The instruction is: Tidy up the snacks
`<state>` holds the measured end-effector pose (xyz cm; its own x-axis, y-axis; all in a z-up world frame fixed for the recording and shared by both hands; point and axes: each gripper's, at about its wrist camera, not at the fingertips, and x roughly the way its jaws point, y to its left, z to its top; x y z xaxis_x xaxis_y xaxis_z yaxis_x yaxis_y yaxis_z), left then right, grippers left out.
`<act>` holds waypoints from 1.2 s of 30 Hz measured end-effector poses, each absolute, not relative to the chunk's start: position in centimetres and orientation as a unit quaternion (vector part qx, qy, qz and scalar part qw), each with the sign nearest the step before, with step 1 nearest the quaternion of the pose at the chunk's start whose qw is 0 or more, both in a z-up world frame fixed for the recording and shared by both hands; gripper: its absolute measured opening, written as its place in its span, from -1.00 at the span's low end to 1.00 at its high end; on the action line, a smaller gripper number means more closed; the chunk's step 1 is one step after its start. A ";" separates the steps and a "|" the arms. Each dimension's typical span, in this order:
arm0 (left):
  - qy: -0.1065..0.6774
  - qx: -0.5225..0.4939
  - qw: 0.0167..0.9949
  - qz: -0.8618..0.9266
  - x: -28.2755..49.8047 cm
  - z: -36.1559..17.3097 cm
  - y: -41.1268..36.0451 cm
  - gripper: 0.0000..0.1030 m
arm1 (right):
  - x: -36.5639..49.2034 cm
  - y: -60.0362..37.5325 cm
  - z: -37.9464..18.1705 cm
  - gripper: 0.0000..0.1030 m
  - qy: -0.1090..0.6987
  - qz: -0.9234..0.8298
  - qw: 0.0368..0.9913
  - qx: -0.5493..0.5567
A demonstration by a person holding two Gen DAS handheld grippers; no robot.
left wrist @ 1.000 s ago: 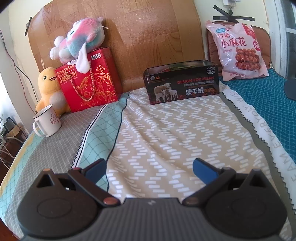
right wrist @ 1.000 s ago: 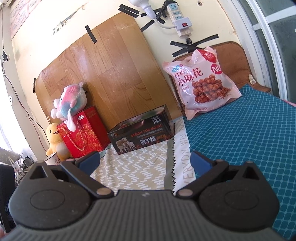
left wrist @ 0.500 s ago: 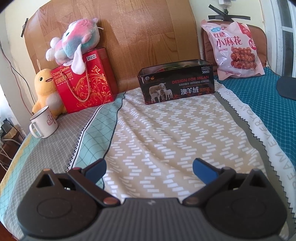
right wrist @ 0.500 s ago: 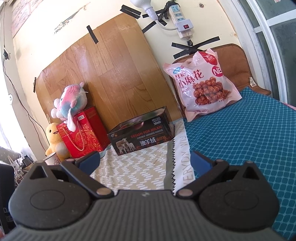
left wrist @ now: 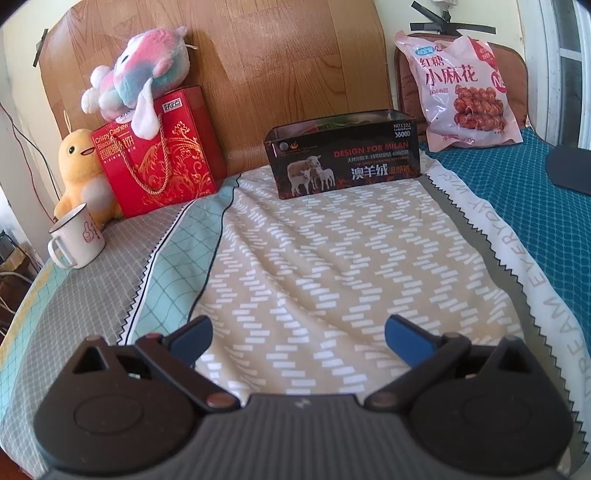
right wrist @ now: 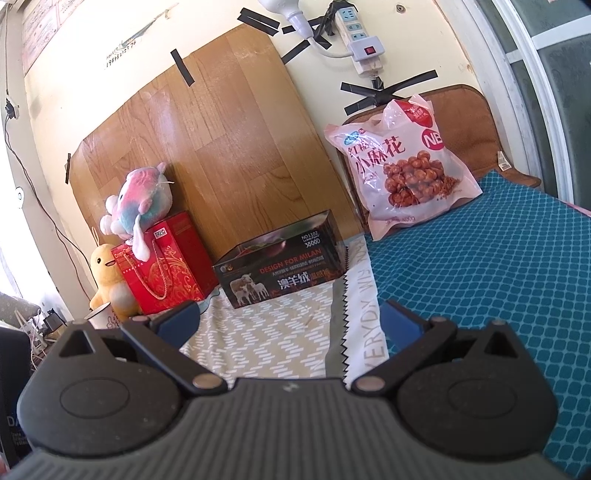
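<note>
Both the left gripper (left wrist: 298,332) and the right gripper (right wrist: 290,319) are hanging wide apart, gripping nothing, above the bedspread (left wrist: 332,266). The pink snack bag (right wrist: 400,166) is leaning against the wall, right of the open black box (right wrist: 280,267).

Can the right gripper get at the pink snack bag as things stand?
Probably yes. The right gripper is open and empty, and the snack bag leans upright against the cushion at the back, with only bare blue cover between them. The black box sits off to the left, out of the way.

Cream wall (right wrist: 110,55), wood-grain board (right wrist: 229,147), taped power strip (right wrist: 356,33), daylight
</note>
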<state>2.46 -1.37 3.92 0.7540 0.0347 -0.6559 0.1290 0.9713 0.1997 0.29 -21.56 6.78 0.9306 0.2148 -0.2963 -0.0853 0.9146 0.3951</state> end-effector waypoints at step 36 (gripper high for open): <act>0.383 0.078 0.920 -0.032 3.0 3.2 -0.8 1.00 | 0.3 -21.7 6.6 1.00 0.171 0.075 0.963 0.194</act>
